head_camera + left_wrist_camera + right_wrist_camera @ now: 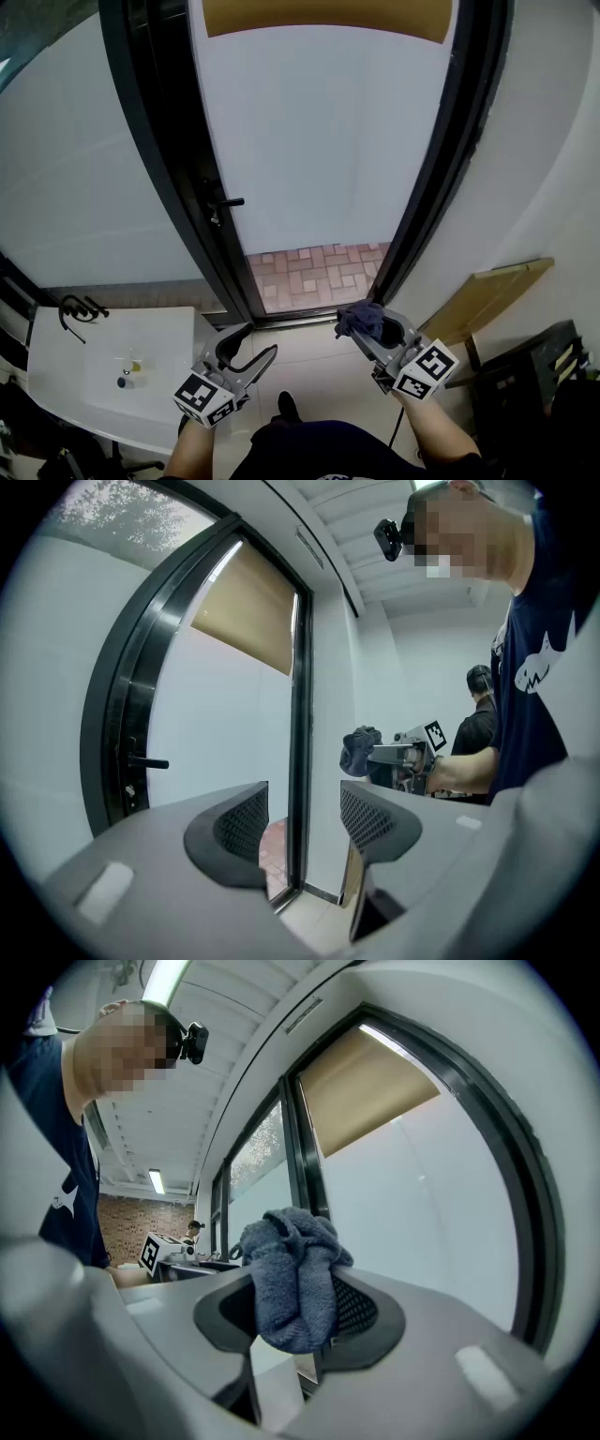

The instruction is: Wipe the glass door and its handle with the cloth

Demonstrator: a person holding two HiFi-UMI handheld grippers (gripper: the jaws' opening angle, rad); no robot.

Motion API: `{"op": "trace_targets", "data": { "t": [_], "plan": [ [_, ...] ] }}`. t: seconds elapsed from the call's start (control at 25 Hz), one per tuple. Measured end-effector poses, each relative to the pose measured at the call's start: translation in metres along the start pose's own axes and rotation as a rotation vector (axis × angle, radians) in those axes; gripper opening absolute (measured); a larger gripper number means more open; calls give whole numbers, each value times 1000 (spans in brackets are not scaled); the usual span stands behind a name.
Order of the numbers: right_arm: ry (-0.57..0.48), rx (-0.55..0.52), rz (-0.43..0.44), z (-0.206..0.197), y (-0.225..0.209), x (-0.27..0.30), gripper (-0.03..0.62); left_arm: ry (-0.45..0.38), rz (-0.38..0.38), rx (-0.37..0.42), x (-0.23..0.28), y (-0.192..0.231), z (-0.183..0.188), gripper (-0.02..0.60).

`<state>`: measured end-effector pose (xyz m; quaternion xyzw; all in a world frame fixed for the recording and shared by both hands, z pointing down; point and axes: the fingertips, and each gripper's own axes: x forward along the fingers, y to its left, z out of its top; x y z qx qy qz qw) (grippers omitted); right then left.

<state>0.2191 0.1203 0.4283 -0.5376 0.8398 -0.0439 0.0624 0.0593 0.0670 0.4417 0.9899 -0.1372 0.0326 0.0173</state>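
A tall frosted glass door (319, 141) in a black frame fills the head view ahead of me, with its black lever handle (225, 202) on the left stile. The door also shows in the left gripper view (230, 733), handle (147, 761) at left. My right gripper (367, 328) is shut on a bunched dark blue cloth (361, 319), held low in front of the door's bottom edge; the cloth (295, 1274) bulges out between the jaws. My left gripper (251, 349) hangs open and empty, below and left of the door.
A white table (112, 375) with small items stands at lower left. Brown boards (487, 295) lean on the right wall beside dark furniture (534, 375). A tan blind (328, 17) covers the door's top. Brick paving (314, 272) shows through the clear lower strip.
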Motion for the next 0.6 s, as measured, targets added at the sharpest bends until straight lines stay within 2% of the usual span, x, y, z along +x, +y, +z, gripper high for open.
{"op": "trace_targets", "data": {
  "t": [0.24, 0.6],
  "plan": [
    [-22, -7, 11, -1, 32, -32, 153, 16, -12, 4, -18, -40, -9, 238],
    [-36, 9, 6, -12, 56, -72, 152, 31, -26, 12, -34, -81, -21, 238]
  ]
}}
